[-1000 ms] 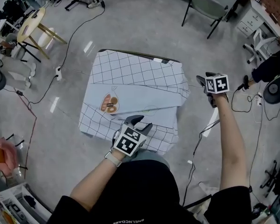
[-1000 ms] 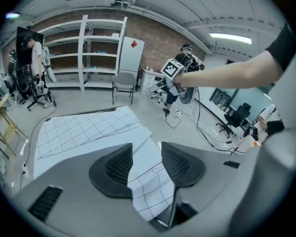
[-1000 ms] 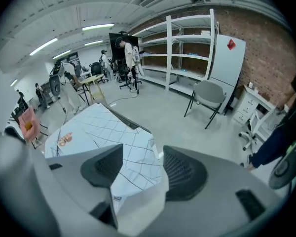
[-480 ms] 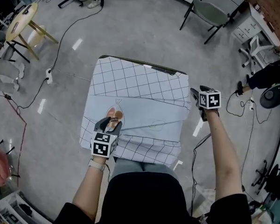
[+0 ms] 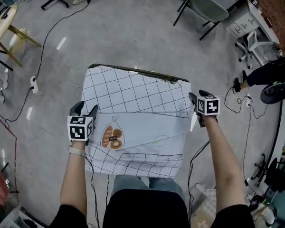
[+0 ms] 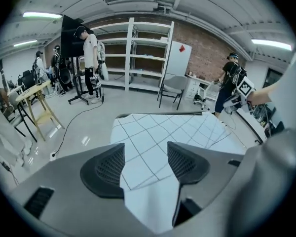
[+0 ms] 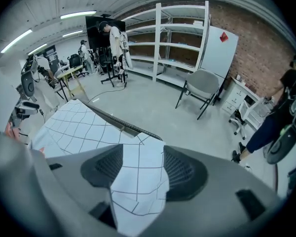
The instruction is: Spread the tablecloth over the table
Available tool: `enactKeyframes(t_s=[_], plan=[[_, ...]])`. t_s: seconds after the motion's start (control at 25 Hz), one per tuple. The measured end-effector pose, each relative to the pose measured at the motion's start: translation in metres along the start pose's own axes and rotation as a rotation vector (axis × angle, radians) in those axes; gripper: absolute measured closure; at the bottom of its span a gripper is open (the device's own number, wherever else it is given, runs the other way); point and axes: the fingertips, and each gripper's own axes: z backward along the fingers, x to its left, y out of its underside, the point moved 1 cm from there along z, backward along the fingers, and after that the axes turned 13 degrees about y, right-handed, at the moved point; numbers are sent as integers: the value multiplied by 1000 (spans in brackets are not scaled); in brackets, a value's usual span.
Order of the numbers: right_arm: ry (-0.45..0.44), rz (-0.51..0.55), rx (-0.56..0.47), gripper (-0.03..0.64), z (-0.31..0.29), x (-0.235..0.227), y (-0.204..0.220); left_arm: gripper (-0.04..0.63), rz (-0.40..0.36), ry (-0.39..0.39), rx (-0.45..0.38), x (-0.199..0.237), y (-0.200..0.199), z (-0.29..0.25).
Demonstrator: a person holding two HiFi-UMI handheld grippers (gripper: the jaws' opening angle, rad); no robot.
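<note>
Now tablecloth [image 5: 137, 103] between both tools [image 5: 85, 109] [image 5: 196, 97]

Small table [image 5: 133, 71] stands before me, only dark far edge showing. Pale blue grid tablecloth [image 5: 133, 91] lies on it, plain folded band across middle.

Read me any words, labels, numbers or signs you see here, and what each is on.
No text here can be read.
On the tablecloth, in its printed picture: a dark label, too small to read.
On the left gripper and right gripper: black-and-white square markers, no letters.
On the white cabinet: a red sticker, blurred.
</note>
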Motion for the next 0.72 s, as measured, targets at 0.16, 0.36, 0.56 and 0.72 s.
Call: enactKeyframes(t_s=[0.16, 0.36, 0.56, 0.72], plan=[[13, 19, 22, 357, -29, 0, -5, 308, -11, -31, 35, 39, -10, -30], [12, 34, 41, 357, -73, 5, -15, 298, -1, -43, 68, 63, -10, -64], [-1, 8, 82, 357, -113, 14, -8, 298, 29, -28, 67, 76, -4, -88], [-3, -19, 105, 357, -131, 17, 3, 296, 30, -31, 125, 81, 10, -105]])
